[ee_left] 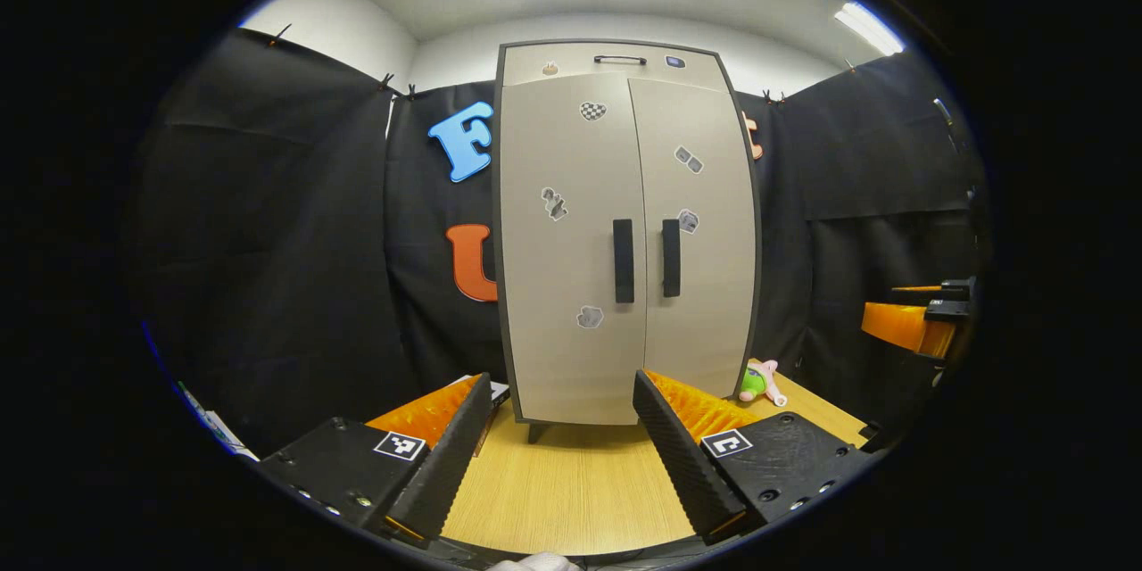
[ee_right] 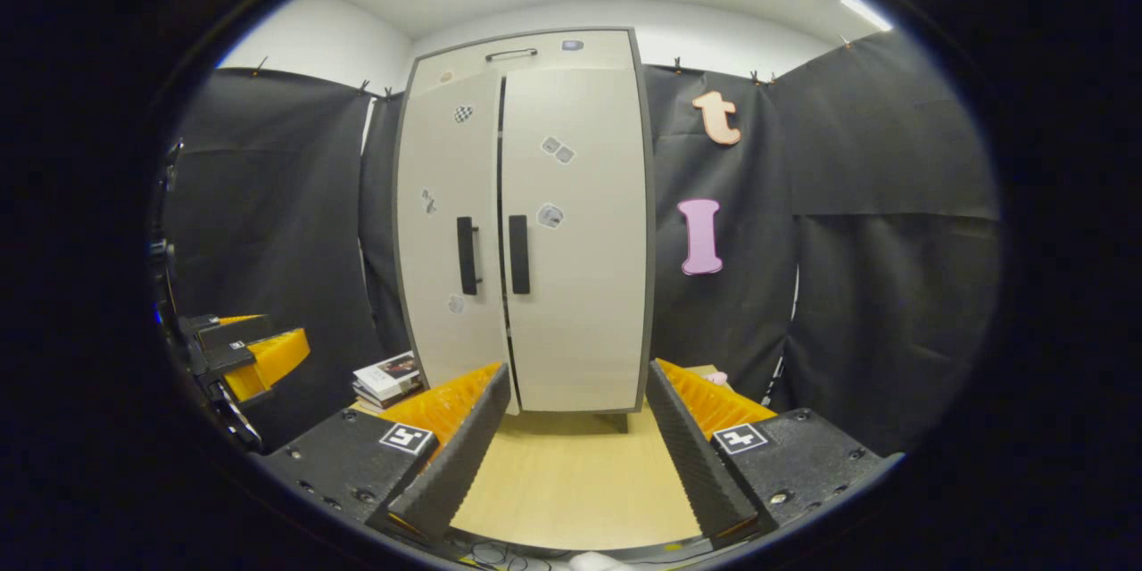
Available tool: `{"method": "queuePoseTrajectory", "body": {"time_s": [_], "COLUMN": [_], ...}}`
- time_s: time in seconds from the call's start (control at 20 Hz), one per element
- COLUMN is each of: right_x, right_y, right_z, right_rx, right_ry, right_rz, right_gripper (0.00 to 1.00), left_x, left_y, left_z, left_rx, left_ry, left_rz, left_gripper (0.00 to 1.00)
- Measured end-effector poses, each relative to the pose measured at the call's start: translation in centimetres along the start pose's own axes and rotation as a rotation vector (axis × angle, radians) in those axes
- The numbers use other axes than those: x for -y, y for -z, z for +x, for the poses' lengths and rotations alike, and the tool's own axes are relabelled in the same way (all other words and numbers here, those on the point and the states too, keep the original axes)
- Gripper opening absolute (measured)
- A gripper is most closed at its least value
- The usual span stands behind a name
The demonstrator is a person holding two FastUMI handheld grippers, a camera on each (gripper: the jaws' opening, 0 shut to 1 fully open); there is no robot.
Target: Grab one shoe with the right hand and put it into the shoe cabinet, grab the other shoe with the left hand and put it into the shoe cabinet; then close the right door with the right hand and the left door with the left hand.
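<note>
- Cabinet (ee_left: 624,232) stands straight ahead of the left gripper (ee_left: 564,428), upright on the table (ee_left: 571,491), with both doors shut and their two dark vertical handles (ee_left: 623,260) side by side at the middle seam.
- Left gripper is wide open, its two fingers (ee_left: 446,455) spread apart with only bare table between them; it has hold of nothing.
- Small stickers dot both door fronts, and a dark bar handle (ee_left: 619,60) sits on the top panel above the doors.
- A green and pink toy (ee_left: 760,382) lies on the table just beyond the left gripper's right finger, beside the cabinet's lower right corner.
- In the left gripper view the other gripper (ee_left: 919,321) shows far off to the right, near the booth's wall.
- In the right gripper view the cabinet (ee_right: 526,223) is again dead ahead of the right gripper (ee_right: 578,424); the seam between the doors shows a thin dark gap, so the left door may sit slightly ajar, though I cannot tell for sure.
- Right gripper is also wide open and empty, fingers (ee_right: 687,455) apart over the table (ee_right: 571,491).
- A stack of books (ee_right: 385,379) lies beyond its left finger, beside the cabinet's base.
- The shoes are presumably behind the doors; I cannot tell.
</note>
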State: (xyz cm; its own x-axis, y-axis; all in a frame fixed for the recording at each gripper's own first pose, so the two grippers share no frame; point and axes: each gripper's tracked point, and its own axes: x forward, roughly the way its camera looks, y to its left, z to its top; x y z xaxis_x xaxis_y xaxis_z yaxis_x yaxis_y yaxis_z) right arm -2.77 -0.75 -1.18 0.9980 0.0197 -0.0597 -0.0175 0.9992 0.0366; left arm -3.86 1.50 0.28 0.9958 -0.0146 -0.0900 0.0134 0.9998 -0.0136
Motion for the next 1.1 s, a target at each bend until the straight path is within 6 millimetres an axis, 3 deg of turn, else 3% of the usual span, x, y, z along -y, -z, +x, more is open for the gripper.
{"method": "queuePoseTrajectory", "body": {"time_s": [0.15,1.1], "right_x": [-0.1,-2.2], "right_y": [0.0,-1.2], "right_z": [-0.1,-0.7], "right_rx": [0.001,0.031], "right_ry": [0.004,-0.021], "right_rz": [-0.003,-0.03], "right_gripper": [0.99,0.99], "left_x": [-0.3,-1.0], "left_y": [-0.2,-1.0], "left_z": [0.0,-0.3], "left_rx": [0.002,0.012], "left_ry": [-0.003,0.013], "left_rz": [-0.002,-0.016], "left_gripper": [1.0,0.96]}}
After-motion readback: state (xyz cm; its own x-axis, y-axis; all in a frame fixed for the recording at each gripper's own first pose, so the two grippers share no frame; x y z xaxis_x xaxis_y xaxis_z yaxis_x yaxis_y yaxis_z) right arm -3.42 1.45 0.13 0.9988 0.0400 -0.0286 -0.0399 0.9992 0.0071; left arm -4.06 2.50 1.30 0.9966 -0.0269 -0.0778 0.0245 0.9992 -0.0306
